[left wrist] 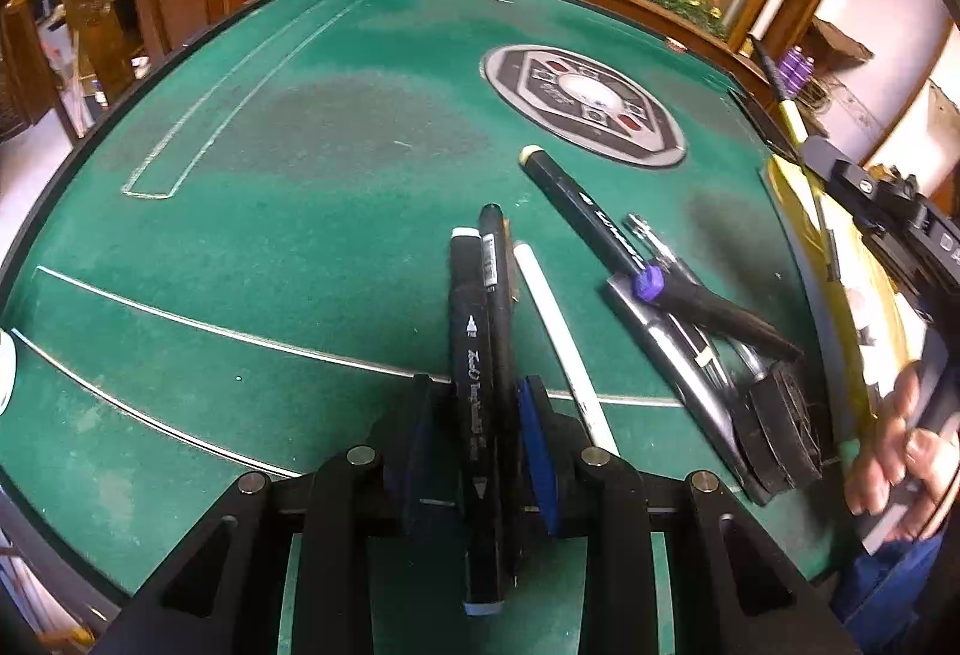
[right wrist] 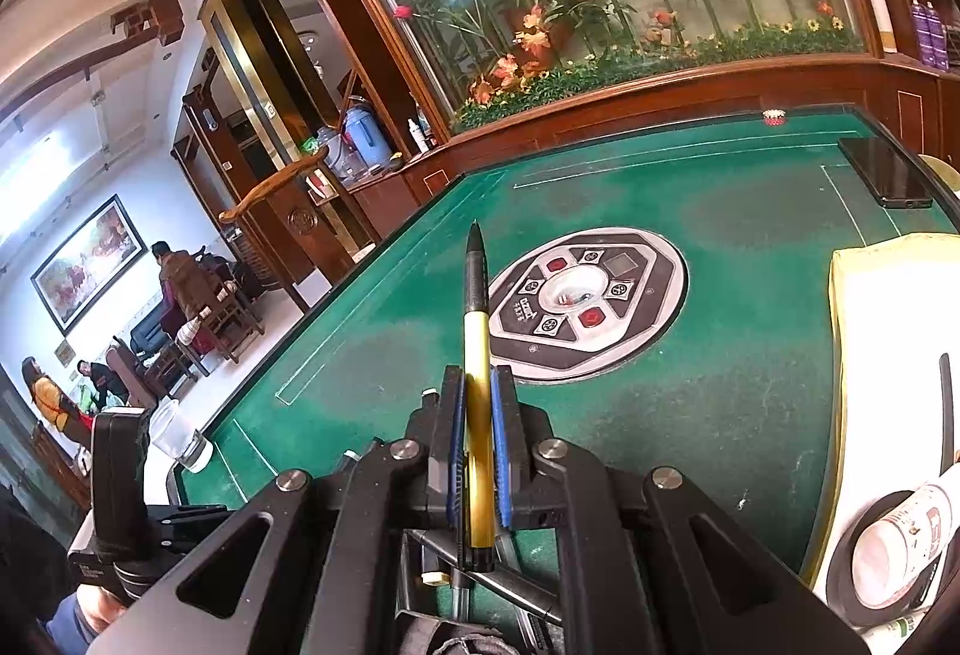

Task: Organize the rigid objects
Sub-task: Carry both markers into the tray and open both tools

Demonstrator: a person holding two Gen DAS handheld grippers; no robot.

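Black case (left wrist: pixel 774 433) lies open, pens (left wrist: pixel 678 289) across it.

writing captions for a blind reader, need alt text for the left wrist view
The left gripper has its jaws around two black pens: a marker and a slimmer black pen, over a green felt table. A white pen lies just right of them; further right, more pens are piled together.
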